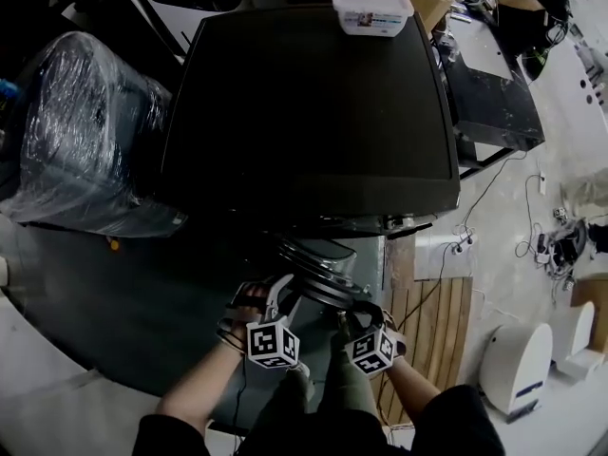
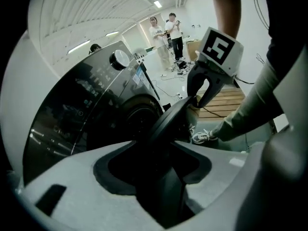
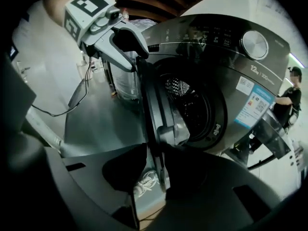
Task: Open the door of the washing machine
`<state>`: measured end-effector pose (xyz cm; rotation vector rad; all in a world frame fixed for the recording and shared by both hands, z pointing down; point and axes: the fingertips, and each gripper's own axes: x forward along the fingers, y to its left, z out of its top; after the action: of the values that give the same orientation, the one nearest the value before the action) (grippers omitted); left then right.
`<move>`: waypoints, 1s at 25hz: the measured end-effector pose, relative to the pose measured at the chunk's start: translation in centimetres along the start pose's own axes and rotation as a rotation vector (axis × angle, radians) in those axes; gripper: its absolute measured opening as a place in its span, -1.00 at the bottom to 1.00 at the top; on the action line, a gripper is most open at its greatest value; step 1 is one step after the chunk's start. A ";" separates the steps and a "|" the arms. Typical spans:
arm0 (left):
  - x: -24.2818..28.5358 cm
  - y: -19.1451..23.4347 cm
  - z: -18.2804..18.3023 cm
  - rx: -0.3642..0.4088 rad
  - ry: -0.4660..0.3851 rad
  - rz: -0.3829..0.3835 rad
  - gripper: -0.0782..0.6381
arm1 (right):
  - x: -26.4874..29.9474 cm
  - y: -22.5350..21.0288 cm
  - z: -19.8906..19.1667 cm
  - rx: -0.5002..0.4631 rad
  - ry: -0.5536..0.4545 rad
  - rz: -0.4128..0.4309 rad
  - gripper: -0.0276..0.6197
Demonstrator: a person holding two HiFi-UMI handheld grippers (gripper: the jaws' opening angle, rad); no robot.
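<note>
**One readable marking: "12kg"**

The dark grey washing machine (image 3: 226, 81) carries "12kg" in pale print just below its round silver knob (image 3: 253, 44). Near it sit a small white sticker (image 3: 244, 86) and a blue-and-white label with a square code (image 3: 257, 108). Their print is too small to read. The label on the white plastic tub (image 1: 372, 11) is also illegible.

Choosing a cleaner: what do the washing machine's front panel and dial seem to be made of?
Front panel: dark and glossy, likely painted metal or plastic, since it shows sharp reflections. Dial: silvery with a brushed-metal sheen, possibly plated plastic.
</note>
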<state>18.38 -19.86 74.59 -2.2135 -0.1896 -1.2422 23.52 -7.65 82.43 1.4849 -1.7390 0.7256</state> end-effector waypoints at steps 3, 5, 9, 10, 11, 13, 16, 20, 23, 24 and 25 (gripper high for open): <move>-1.5 -0.9 -0.8 -0.129 -0.035 0.060 -0.17 | -0.5 2.6 -0.6 0.042 0.008 0.018 -0.43; -2.7 -1.7 -1.5 -0.261 -0.056 0.079 -0.17 | -1.2 4.4 -0.3 0.081 -0.008 0.039 -0.37; -4.7 -4.3 -3.3 -0.478 -0.076 0.076 -0.17 | -3.5 7.7 1.8 0.110 -0.084 0.062 -0.37; -5.3 -5.1 -3.7 -0.546 -0.084 0.067 -0.17 | -4.2 8.5 2.2 0.116 -0.097 0.063 -0.37; -5.8 -5.7 -4.2 -0.616 -0.091 0.057 -0.17 | -4.9 9.1 2.6 0.123 -0.110 0.059 -0.37; -6.9 -6.6 -5.0 -0.739 -0.111 0.036 -0.16 | -6.2 9.9 3.8 0.142 -0.133 0.040 -0.37; -8.0 -7.6 -5.9 -0.888 -0.158 0.010 -0.14 | -7.1 10.5 5.5 0.146 -0.163 0.017 -0.37; -9.2 -9.0 -7.7 -1.005 -0.160 0.022 -0.14 | -8.0 11.3 7.5 0.133 -0.187 0.007 -0.38; -9.9 -9.6 -9.6 -1.058 -0.136 0.046 -0.14 | -8.2 12.2 9.0 0.090 -0.201 0.013 -0.38; -10.2 -9.5 -10.3 -1.075 -0.133 0.065 -0.13 | -8.2 12.5 9.6 0.076 -0.206 0.020 -0.38; -10.6 -9.5 -11.2 -1.090 -0.128 0.086 -0.13 | -8.2 12.9 10.2 0.063 -0.211 0.027 -0.38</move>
<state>0.57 -16.71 74.32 -3.1422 0.6942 -1.3095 9.71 -8.81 70.34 1.6327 -1.9116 0.6632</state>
